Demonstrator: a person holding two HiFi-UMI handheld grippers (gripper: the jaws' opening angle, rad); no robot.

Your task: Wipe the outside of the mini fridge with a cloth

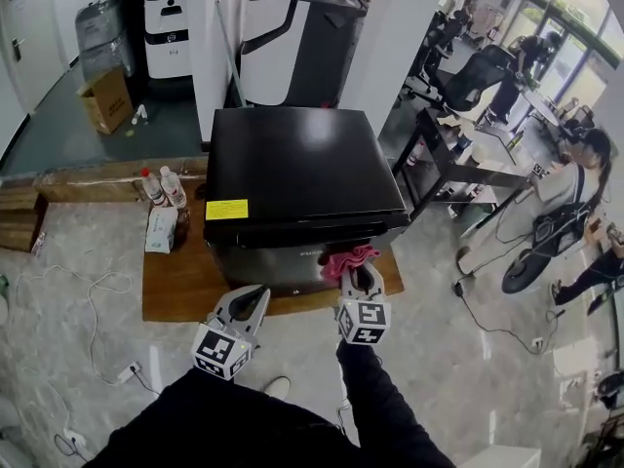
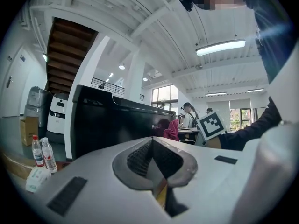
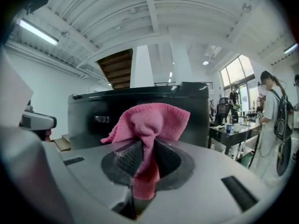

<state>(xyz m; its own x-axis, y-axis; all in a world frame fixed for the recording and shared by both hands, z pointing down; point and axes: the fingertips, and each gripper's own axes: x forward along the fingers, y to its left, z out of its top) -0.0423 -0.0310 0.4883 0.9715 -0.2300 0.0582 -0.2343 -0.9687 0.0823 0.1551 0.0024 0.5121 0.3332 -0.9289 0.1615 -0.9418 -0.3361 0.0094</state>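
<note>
The black mini fridge [image 1: 302, 178] is standing on a low wooden board [image 1: 180, 286] that is lying on the floor. On this board, just beside the left wall of the fridge, two water bottles [image 1: 162, 187] and a white tissue pack [image 1: 161, 230] are standing. Behind the fridge to the left a cardboard box [image 1: 105, 100] is sitting on the floor. To the right of the fridge a dark bench [image 1: 458, 164] is carrying small things, and a person [image 1: 575, 178] is beside it. White cables [image 1: 93, 310] are running over the floor left of the fridge.

The fridge top is shining and reflecting light, and a yellow label [image 1: 226, 209] is sitting at its front left corner. The door is looking dark grey.

The right claw [image 1: 359, 273] is clenching a pink cloth [image 1: 348, 261], which is bunching out of its tip at the upper right part of the fridge door (whether it is pressing on the door I cannot tell). The left claw [image 1: 255, 295] is closed on nothing and is hanging before the lower left of the door, apart from it.
</note>
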